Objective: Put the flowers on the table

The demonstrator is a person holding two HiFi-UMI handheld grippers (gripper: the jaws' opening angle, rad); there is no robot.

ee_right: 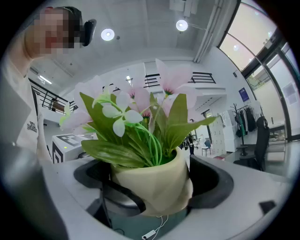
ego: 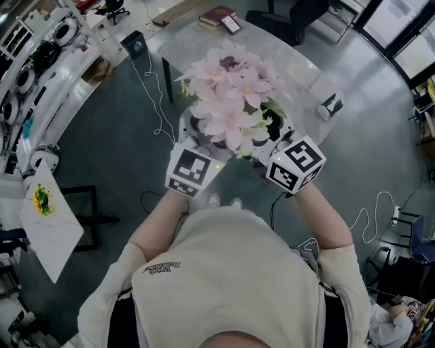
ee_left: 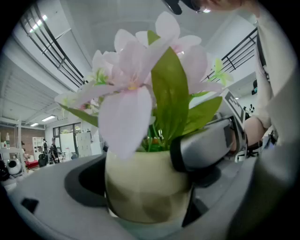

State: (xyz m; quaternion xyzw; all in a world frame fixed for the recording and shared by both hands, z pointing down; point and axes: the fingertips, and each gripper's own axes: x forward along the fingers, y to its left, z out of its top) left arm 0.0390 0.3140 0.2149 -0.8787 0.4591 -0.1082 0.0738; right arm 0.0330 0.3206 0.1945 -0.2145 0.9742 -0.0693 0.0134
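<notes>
A cream pot (ee_left: 145, 187) of pink artificial flowers (ego: 228, 102) with green leaves hangs in the air in front of the person, just short of the pale round table (ego: 299, 68). My left gripper (ego: 202, 138) and right gripper (ego: 270, 141) clasp the pot from opposite sides, jaws spread wide. In the left gripper view the pot fills the gap beside the dark pad (ee_left: 86, 180), and the right gripper's finger (ee_left: 206, 147) crosses in front. The right gripper view shows the pot (ee_right: 157, 185) tilted slightly between the pads (ee_right: 213, 180), with floor beneath it.
Books (ego: 217, 15) lie at the table's far edge and a small dark object (ego: 331, 105) at its right rim. A black chair (ego: 292, 20) stands behind. Cables (ego: 160, 115) trail over the grey floor. A white bench (ego: 47, 217) runs along the left.
</notes>
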